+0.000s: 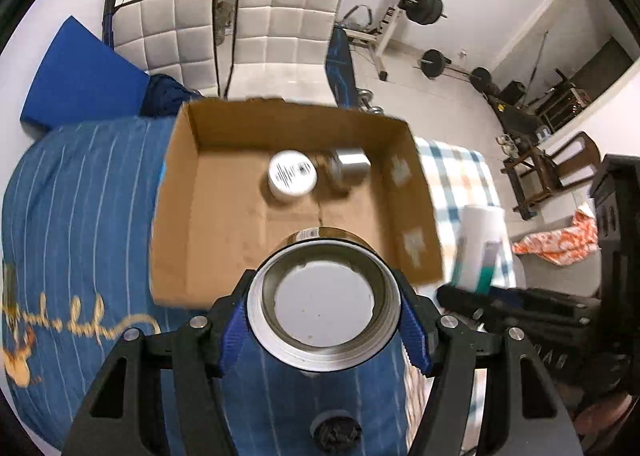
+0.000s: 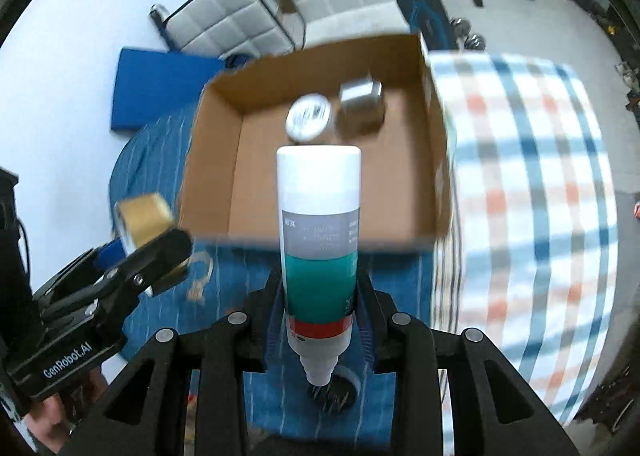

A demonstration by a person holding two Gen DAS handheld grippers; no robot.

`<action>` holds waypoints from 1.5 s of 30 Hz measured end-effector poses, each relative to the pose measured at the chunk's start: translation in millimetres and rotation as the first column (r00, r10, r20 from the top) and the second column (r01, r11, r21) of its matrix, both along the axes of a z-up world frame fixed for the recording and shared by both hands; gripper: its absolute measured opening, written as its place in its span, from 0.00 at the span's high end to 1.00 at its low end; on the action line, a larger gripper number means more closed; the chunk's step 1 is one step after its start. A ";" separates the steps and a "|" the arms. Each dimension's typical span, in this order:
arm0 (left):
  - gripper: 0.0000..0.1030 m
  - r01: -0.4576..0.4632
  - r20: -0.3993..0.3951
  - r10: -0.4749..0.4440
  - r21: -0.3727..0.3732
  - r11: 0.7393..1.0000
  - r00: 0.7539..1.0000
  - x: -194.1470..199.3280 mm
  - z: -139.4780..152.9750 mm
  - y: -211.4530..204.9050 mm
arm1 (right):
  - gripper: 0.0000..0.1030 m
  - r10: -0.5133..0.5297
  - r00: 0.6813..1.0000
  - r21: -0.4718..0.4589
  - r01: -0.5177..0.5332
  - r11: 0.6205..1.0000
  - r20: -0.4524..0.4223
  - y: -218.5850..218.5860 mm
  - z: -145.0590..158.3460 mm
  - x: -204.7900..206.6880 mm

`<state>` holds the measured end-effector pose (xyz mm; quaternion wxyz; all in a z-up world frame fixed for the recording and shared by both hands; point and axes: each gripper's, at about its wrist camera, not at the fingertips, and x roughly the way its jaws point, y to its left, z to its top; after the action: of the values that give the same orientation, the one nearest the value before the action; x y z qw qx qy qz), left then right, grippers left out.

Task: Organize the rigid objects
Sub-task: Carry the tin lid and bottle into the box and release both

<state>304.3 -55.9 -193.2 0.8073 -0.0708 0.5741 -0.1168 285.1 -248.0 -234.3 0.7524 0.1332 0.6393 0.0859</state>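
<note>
An open cardboard box (image 1: 224, 256) (image 2: 212, 184) lies on a blue striped cover. Inside it are a white round jar (image 1: 291, 175) (image 2: 309, 117) and a silver metal cylinder (image 1: 349, 166) (image 2: 361, 104). My left gripper (image 1: 324, 320) is shut on a gold-sided round tin (image 1: 324, 300) and holds it above the box's near edge; the tin also shows in the right wrist view (image 2: 144, 216). My right gripper (image 2: 320, 320) is shut on a white and teal bottle (image 2: 319, 232), held just before the box's near wall; the bottle also shows in the left wrist view (image 1: 478, 248).
A checked cloth (image 2: 532, 184) lies right of the box. Two white padded chairs (image 1: 280, 32), a blue mat (image 1: 80, 76) and weight-lifting gear (image 1: 424, 4) stand behind. An orange patterned cloth (image 1: 560, 240) lies far right.
</note>
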 end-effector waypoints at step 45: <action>0.29 0.008 -0.376 0.050 0.153 0.988 0.925 187.7 -210.7 37.3 | 0.50 -0.126 0.934 -0.334 0.007 0.942 -0.336 24.9 -193.3 164.8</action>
<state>492.0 -18.6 -403.9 0.6856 -0.0367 0.7254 -0.0483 449.9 -223.1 -427.5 0.6398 0.0415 0.7640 -0.0726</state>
